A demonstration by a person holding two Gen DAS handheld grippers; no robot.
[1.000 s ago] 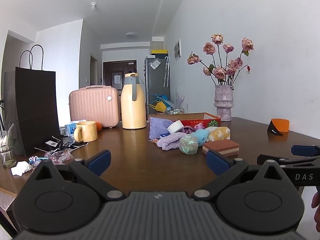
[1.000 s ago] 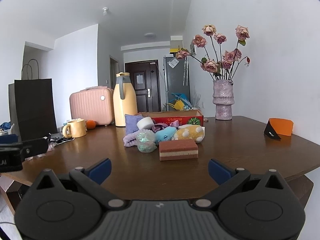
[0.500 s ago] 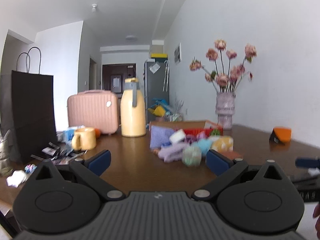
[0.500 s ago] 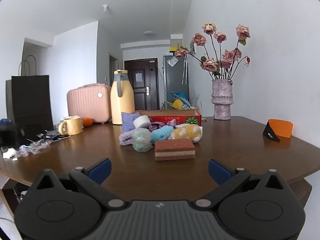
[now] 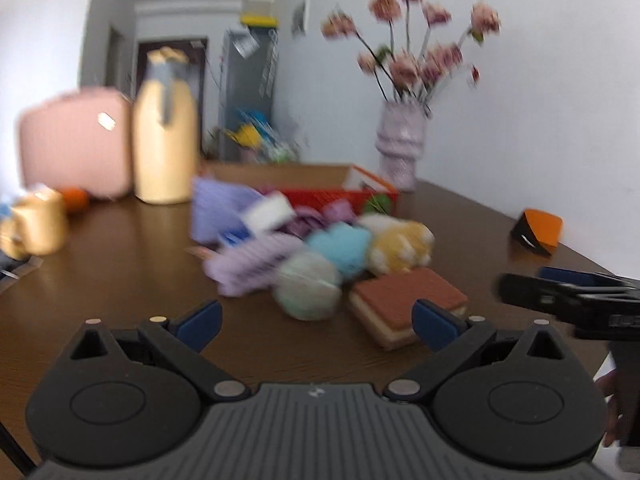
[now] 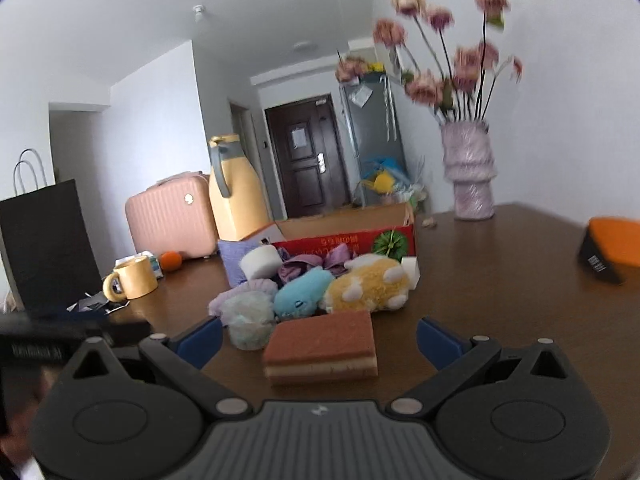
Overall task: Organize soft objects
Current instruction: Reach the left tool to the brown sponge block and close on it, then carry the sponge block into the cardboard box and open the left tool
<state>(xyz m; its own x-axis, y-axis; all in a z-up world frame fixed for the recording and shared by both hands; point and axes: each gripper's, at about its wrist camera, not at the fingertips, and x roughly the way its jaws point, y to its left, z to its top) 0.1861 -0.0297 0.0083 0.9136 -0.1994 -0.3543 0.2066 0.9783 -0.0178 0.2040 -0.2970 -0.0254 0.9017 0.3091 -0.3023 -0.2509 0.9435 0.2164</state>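
Note:
A pile of soft things lies mid-table before a red cardboard box (image 6: 348, 238). In the right wrist view I see a rust-brown sponge (image 6: 320, 346), a yellow plush (image 6: 368, 286), a blue plush (image 6: 302, 294), a pale green puff (image 6: 248, 320), purple cloth (image 6: 240, 292) and a white roll (image 6: 260, 262). My right gripper (image 6: 319, 340) is open, its fingers either side of the sponge and just short of it. The blurred left wrist view shows the sponge (image 5: 408, 300) and puff (image 5: 308, 288) ahead of my open, empty left gripper (image 5: 318, 322).
A yellow jug (image 6: 236, 192), pink case (image 6: 168, 216), mug (image 6: 134, 280) and orange (image 6: 170, 261) stand at the left back. A black paper bag (image 6: 44, 240) is far left. A vase of flowers (image 6: 470, 172) and an orange-black object (image 6: 612, 248) are on the right.
Both grippers have moved forward over the table toward the pile, which now looks much larger. The left view has turned blurred. Both grippers stay open.

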